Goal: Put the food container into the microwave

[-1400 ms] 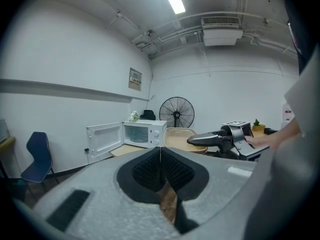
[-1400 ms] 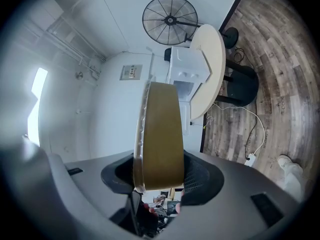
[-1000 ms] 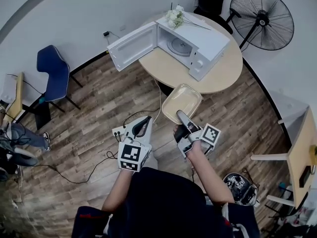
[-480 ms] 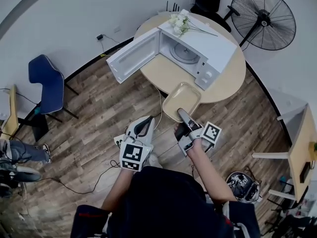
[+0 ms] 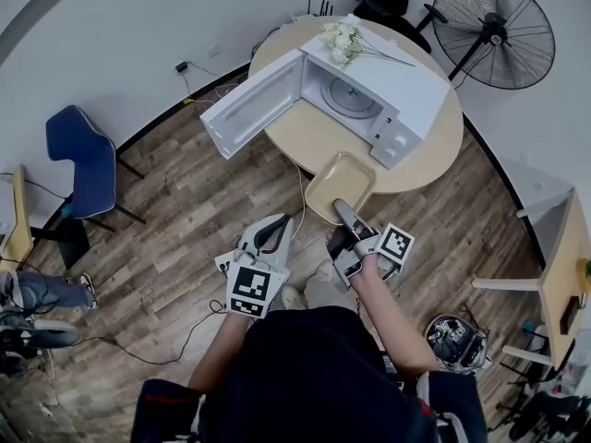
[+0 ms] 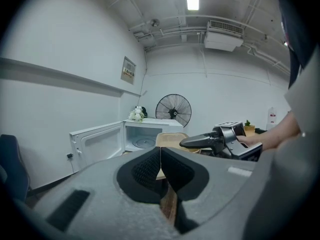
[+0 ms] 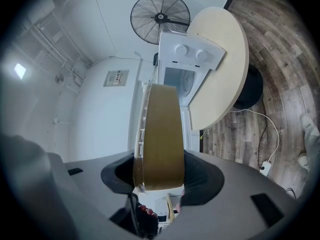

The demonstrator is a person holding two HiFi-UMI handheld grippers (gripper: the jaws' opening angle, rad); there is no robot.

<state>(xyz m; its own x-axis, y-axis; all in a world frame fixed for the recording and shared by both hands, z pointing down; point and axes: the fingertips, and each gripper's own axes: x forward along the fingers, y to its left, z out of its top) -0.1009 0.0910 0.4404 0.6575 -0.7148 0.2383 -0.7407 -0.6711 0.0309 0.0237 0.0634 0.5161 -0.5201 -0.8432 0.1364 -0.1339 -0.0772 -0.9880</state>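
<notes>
Two grippers sit low in the centre of the head view. The right gripper (image 5: 343,212) clamps the near rim of the tan food container (image 5: 340,183), which shows at the near edge of the round table (image 5: 309,141), below the microwave (image 5: 388,86). The microwave's door (image 5: 249,107) hangs open toward the upper left. The left gripper (image 5: 275,227) has its jaws pressed together on nothing.

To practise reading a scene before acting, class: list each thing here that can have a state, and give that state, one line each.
microwave: nothing inside.
microwave door: swung wide open.
food container: clamped by the right gripper, outside the microwave.
right gripper: shut on the food container.
left gripper: shut, empty.
pedestal fan: upright; running or not, cannot tell.
</notes>
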